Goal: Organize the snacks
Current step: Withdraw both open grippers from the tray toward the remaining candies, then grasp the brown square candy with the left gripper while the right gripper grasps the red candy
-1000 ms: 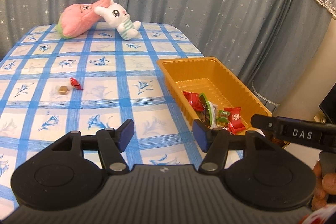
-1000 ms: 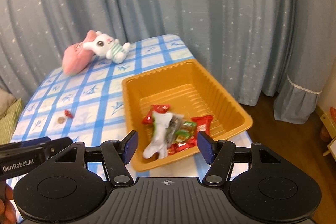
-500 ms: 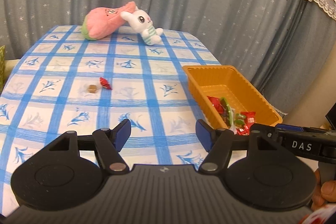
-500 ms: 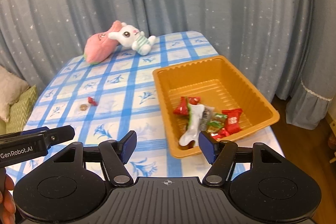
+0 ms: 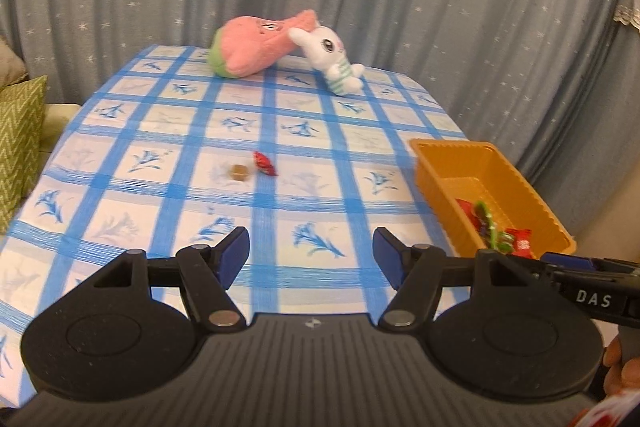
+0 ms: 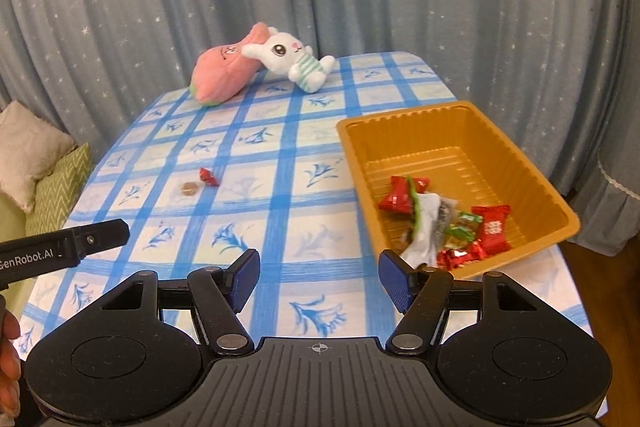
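Observation:
A red wrapped candy [image 5: 265,163] and a small brown candy [image 5: 237,172] lie side by side on the blue checked tablecloth, well beyond my left gripper [image 5: 311,251], which is open with nothing between its blue pads. The same red candy [image 6: 209,177] and brown candy [image 6: 188,188] show in the right wrist view, far left of my right gripper [image 6: 319,273], also open and empty. The orange tray [image 6: 516,163] stands at the right table edge and holds several wrapped snacks [image 6: 444,223]. In the left wrist view the orange tray [image 5: 452,151] sits at the right.
A pink plush [image 5: 256,47] and a white rabbit plush [image 5: 332,55] lie at the far end of the table against the starry curtain. A green patterned cushion [image 5: 20,143] is beyond the left table edge. A hand [image 6: 8,367] shows at the lower left.
Both views have swung left: the tray has slid rightward in each frame and the two loose candies have come closer to centre. Both grippers stay open and empty.

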`<state>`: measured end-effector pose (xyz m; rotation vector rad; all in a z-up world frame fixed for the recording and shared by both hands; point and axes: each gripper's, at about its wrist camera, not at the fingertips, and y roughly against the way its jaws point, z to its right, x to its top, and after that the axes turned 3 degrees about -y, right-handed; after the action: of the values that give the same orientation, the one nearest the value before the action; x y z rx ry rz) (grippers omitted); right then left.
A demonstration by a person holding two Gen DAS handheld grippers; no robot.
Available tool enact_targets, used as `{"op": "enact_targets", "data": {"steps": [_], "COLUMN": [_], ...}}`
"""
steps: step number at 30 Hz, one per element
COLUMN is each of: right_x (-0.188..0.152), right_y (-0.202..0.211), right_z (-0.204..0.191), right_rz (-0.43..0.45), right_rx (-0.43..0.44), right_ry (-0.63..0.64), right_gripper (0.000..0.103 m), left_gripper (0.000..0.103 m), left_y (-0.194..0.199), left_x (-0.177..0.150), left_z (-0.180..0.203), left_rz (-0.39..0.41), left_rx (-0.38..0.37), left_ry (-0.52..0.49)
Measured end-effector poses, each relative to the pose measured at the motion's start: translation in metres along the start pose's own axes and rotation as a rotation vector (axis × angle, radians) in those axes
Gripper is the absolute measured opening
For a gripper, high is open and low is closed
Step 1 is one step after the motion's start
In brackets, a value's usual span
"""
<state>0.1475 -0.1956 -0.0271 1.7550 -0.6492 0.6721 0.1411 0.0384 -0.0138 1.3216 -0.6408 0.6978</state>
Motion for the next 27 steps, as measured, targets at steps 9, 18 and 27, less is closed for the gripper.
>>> {"op": "enact_targets", "data": {"steps": [9, 18, 27], "right_x": [0.008, 0.017, 0.027], "right_y": [-0.02, -0.048, -0.086], "right_z": [-0.022, -0.041, -0.056], "right_rz": [-0.007, -0.019, -0.037], "right_rx": [0.031, 0.054, 0.069], "right_ry": [0.038, 0.071, 0.104], "right_gripper": [0.066, 0.066, 0.066], "left_gripper": [0.065, 0.065, 0.067], "left_y": [-0.011, -0.033, -0.072], "left_x": [0.007, 0.013, 0.018], "left_z": [-0.033, -0.055, -0.076], "left_rz": [-0.005, -0.02, -0.045], "left_rx": [0.049, 0.073, 0.096], "left_ry": [0.024, 0.014, -0.043]}}
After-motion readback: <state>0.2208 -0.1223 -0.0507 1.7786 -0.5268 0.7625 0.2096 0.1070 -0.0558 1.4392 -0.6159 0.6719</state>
